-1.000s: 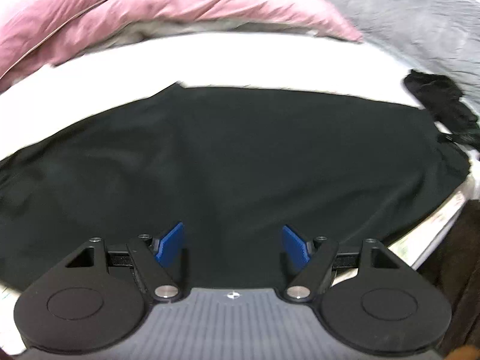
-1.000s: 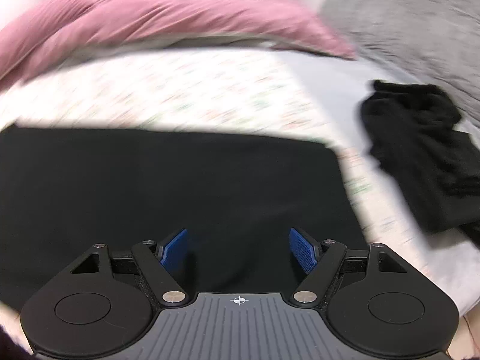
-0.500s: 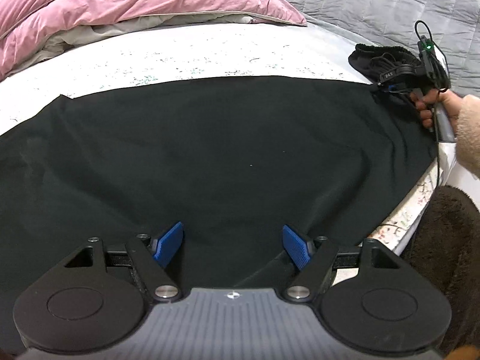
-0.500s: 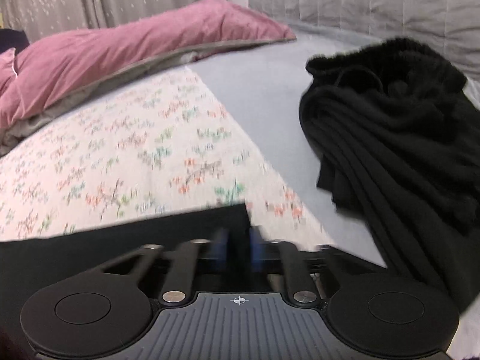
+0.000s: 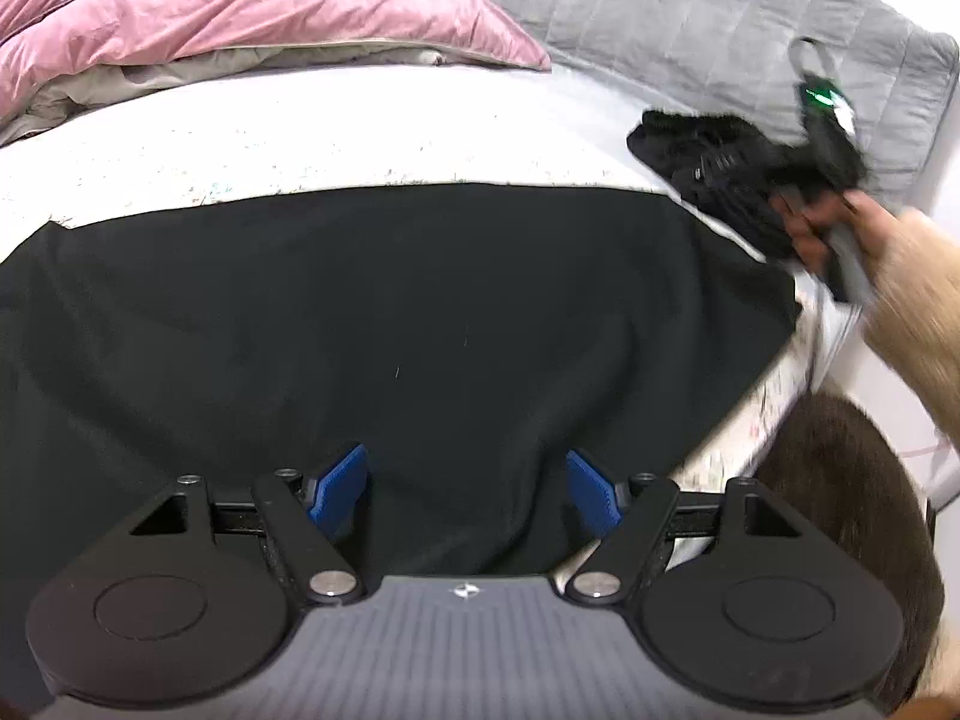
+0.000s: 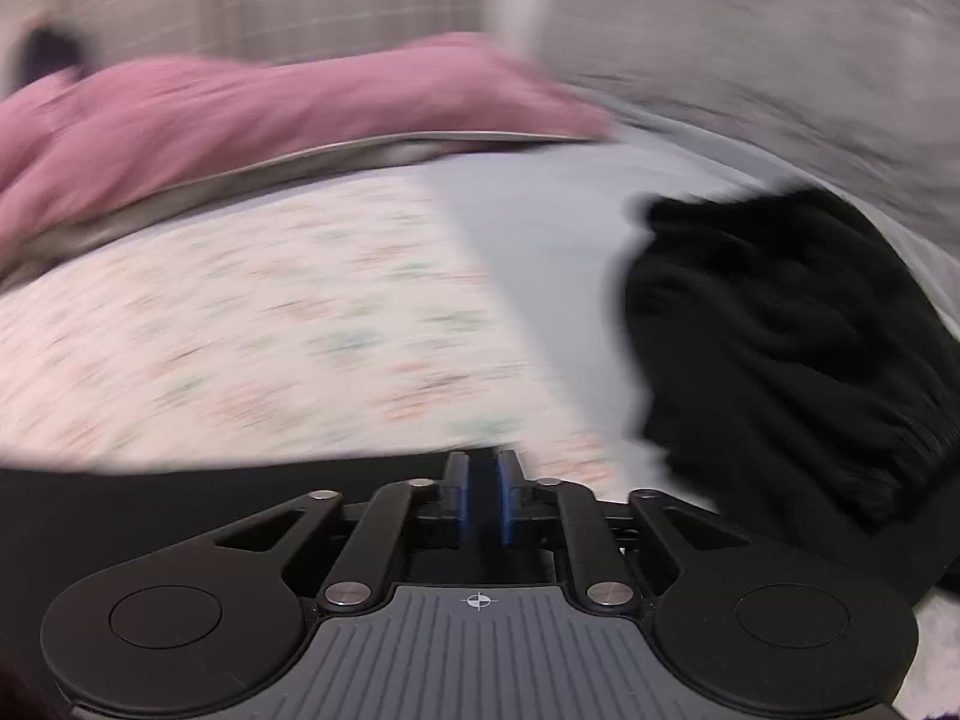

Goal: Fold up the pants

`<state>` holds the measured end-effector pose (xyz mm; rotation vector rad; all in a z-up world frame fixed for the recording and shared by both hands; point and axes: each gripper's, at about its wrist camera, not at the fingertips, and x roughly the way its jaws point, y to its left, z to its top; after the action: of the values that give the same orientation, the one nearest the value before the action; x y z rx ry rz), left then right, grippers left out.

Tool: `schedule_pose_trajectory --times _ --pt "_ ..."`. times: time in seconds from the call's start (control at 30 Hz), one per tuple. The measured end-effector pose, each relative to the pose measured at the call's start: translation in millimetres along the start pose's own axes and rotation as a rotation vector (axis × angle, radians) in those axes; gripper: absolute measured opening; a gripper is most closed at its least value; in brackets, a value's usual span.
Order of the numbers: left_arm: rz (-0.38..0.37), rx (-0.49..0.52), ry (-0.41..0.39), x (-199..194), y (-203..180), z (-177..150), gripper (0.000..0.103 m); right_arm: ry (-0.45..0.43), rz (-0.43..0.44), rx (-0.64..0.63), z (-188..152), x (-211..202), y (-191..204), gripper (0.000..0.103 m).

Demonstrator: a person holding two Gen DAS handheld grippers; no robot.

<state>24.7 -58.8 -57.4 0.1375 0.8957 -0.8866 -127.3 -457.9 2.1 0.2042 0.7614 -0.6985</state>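
Observation:
Black pants (image 5: pixel 420 312) lie spread flat across the bed, filling the middle of the left wrist view. My left gripper (image 5: pixel 468 474) hovers low over their near edge, wide open, with nothing between its blue pads (image 5: pixel 339 483). My right gripper (image 6: pixel 483 480) is at the pants' far right corner (image 6: pixel 180 498). Its jaws are opening slightly from a tight pinch, and dark cloth of that corner still sits between the close-set pads. In the left wrist view a person's hand (image 5: pixel 822 228) carries that gripper, blurred by motion.
A crumpled black garment (image 6: pixel 780 360) lies just right of the pants' corner. A pink duvet (image 5: pixel 240 6) and a grey quilt (image 5: pixel 720 18) are at the back. The floral sheet (image 6: pixel 240 330) lies bare beyond the pants. The bed edge (image 5: pixel 738 414) drops to a brown rug (image 5: pixel 852 510).
My right gripper went from wide open over the pants to pinched on their far right corner, and is moving. The left gripper swung across the pants, then settled, still open.

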Motion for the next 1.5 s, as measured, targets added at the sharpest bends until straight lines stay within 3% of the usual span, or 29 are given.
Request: schedule_pose_trajectory --times 0.07,0.13,0.27,0.37,0.5,0.67,0.77,0.83,0.97,1.17,1.27,1.5 --pt "-0.013 -0.023 -0.012 10.0 -1.4 5.6 0.095 0.01 0.079 -0.112 -13.3 -21.6 32.8 0.032" --pt "-0.039 -0.047 -0.019 21.3 -5.3 10.4 0.095 0.03 0.158 -0.222 -32.6 -37.3 67.4 0.041" --pt "-0.095 -0.075 0.0 40.3 -19.6 11.2 0.095 0.094 0.296 -0.396 -72.7 -48.7 116.9 0.042" --pt "-0.105 0.007 0.019 34.9 -35.5 0.2 0.095 0.146 0.268 -0.478 -100.2 -48.0 120.1 0.043" --pt "-0.11 0.118 0.053 15.1 -43.4 -18.0 0.095 0.167 0.242 -0.341 -107.6 -58.3 65.2 0.048" --pt "-0.17 0.142 0.114 -9.7 -35.2 -26.8 0.095 0.194 0.064 -0.187 -116.8 -67.6 -18.5 0.048" --pt "-0.179 0.124 0.094 -24.6 -30.2 -25.1 0.095 0.189 -0.025 -0.123 -115.2 -78.4 -47.1 0.049" --pt "-0.16 0.099 0.047 -33.2 -24.9 -21.6 0.095 0.159 -0.03 -0.088 -112.3 -87.1 -57.4 0.049" --pt "-0.104 0.015 -0.024 -42.1 -13.2 -13.4 0.096 0.127 0.005 0.057 -104.8 -94.9 -78.2 0.061" --pt "-0.018 -0.121 -0.023 -36.5 0.0 -10.2 0.098 0.134 0.068 0.243 -103.5 -78.2 -99.0 0.061" --pt "-0.012 -0.174 -0.016 -34.8 6.2 -11.8 0.1 0.155 0.09 0.274 -106.8 -69.1 -97.6 0.061" --pt "0.013 -0.216 -0.006 -31.0 8.4 -11.9 0.102 0.187 0.014 0.199 -120.4 -58.4 -77.1 0.061"
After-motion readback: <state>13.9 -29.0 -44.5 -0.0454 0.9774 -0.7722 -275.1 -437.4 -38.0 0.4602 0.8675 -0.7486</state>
